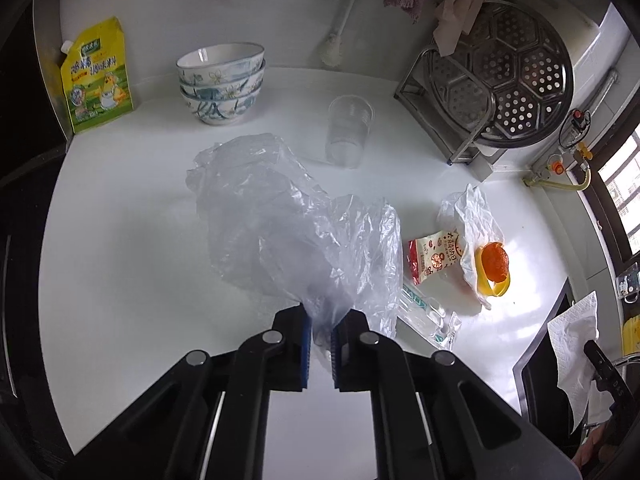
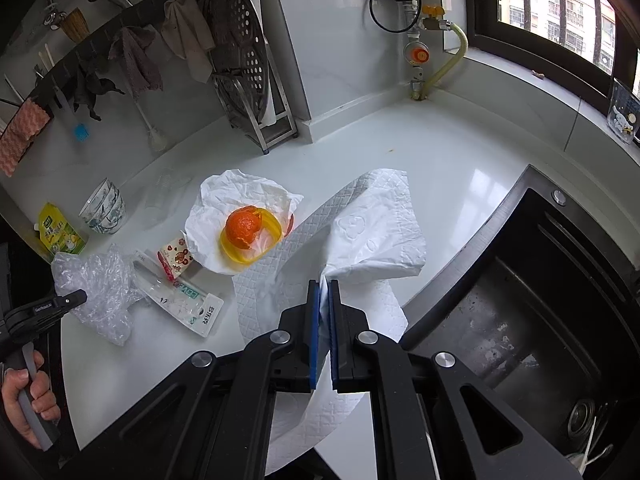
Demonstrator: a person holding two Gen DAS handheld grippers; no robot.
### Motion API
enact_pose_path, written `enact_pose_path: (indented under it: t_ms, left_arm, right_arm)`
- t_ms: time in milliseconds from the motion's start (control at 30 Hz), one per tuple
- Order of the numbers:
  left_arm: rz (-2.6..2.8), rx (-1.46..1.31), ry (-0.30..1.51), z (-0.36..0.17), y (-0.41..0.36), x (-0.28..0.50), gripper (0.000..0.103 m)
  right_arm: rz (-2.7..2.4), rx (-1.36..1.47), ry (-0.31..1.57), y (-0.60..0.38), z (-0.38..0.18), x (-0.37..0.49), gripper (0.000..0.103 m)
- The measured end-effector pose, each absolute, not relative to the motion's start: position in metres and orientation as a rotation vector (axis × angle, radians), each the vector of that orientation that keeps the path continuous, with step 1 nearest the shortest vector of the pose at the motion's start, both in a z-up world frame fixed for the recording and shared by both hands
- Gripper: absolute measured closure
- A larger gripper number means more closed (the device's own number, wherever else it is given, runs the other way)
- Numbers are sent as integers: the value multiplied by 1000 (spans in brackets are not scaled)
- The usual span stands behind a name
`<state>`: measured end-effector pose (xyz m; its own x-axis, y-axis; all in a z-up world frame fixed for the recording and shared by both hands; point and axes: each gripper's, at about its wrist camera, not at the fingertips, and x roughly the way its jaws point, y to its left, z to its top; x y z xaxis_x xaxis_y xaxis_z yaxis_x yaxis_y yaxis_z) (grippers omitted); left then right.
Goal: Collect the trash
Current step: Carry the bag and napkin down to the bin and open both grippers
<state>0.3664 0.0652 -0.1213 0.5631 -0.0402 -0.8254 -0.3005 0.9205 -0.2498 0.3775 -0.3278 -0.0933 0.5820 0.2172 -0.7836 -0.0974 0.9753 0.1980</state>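
My left gripper [image 1: 321,330] is shut on a crumpled clear plastic bag [image 1: 280,216] that spreads over the white counter [image 1: 120,280] in front of it. My right gripper [image 2: 324,294] is shut on a white paper towel [image 2: 372,232], which hangs from its blue pads. Orange peel [image 2: 242,227] lies on a crumpled tissue [image 2: 236,192] beside a red-and-white snack wrapper [image 2: 176,252] and a clear flat wrapper [image 2: 180,300]. A clear plastic cup [image 1: 348,130] stands behind the bag. In the right wrist view the left gripper [image 2: 76,298] touches the bag [image 2: 100,288], a hand [image 2: 28,396] gripping its handle.
Stacked patterned bowls [image 1: 222,82] and a yellow seasoning pouch [image 1: 98,76] stand at the back left. A steel steamer rack [image 1: 500,76] leans against the wall. A dark sink [image 2: 520,320] lies right of the counter. Cloths [image 2: 136,60] hang on the wall rail.
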Motion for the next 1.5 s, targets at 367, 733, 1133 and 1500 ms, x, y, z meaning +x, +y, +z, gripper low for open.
enact_pose_path:
  t_ms: [367,733,1133,1500]
  left_arm:
    - [-53,-86,791,-45,37,311,95]
    - [-416,80,832,-72,-63,247,95]
    - [-486,21,1082,-188,-139,143,95]
    - [-510,97,1222,-367,-152,123,95]
  right_arm:
    - [129,193,887,-309,-82,326,99]
    - [117,183,938,-307,-100,220,99]
    - [193,212,1041,-356,-202,92,98]
    - [155,351,1231,-350,-401,74,98]
